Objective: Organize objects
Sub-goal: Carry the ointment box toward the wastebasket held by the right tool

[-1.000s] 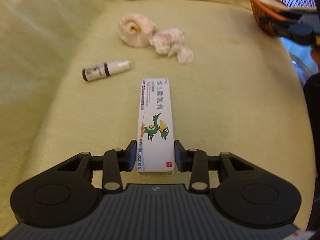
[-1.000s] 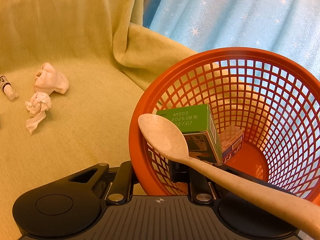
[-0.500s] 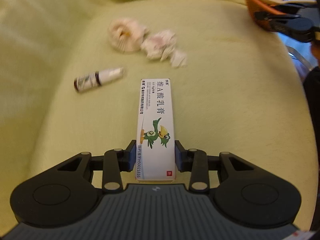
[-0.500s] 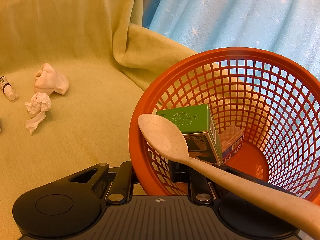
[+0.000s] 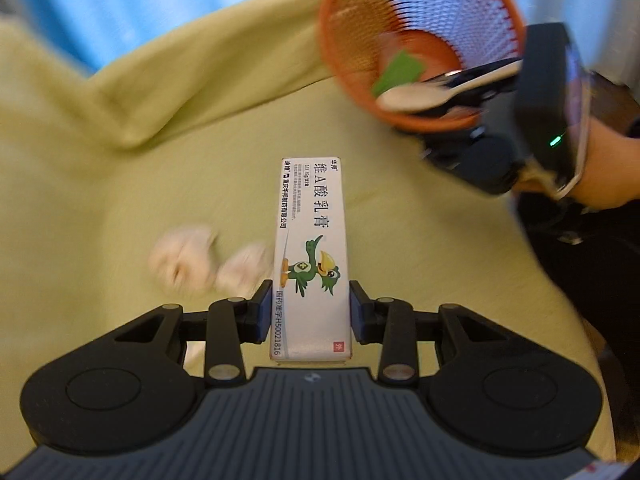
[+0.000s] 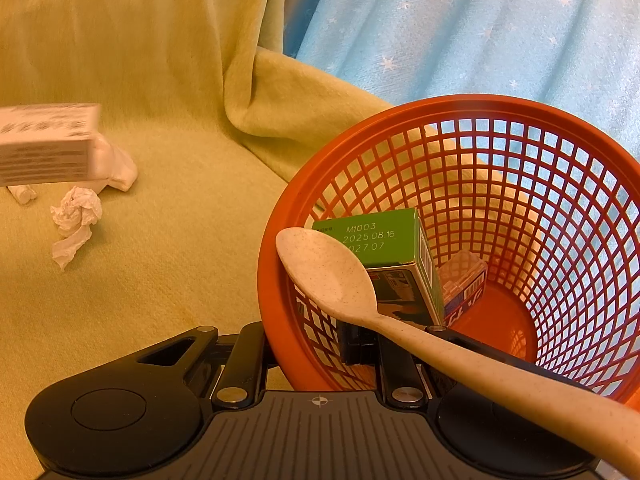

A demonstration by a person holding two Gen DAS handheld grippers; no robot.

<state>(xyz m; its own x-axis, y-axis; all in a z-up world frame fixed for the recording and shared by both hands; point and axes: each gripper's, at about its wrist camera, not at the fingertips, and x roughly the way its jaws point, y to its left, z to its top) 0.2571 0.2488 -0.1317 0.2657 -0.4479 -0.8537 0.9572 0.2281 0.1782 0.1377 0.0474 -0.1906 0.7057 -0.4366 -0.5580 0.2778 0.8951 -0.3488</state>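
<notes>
My left gripper [image 5: 310, 312] is shut on a long white medicine box [image 5: 310, 248] with a green bird on it, held in the air above the yellow-green cushion [image 5: 160, 184]. The box also shows blurred at the left of the right wrist view [image 6: 46, 144]. My right gripper [image 6: 304, 344] is shut on the near rim of the orange mesh basket [image 6: 520, 128], which it holds tilted. The basket [image 5: 344, 60] shows up and to the right of the box in the left wrist view. A beige spoon [image 6: 332, 276] lies over the rim. A green box [image 6: 380, 240] and a small clear packet [image 6: 464, 280] sit inside.
Crumpled tissues [image 6: 76, 216] and a white wad [image 6: 116, 164] lie on the cushion, blurred under the box in the left wrist view [image 5: 188, 256]. A small bottle end [image 6: 22, 194] peeks out beneath the box. A blue starred curtain [image 6: 460, 28] hangs behind.
My left gripper has lifted the white box off the cushion and swung it toward the basket, so the basket now fills the upper right. The right gripper and basket have not moved.
</notes>
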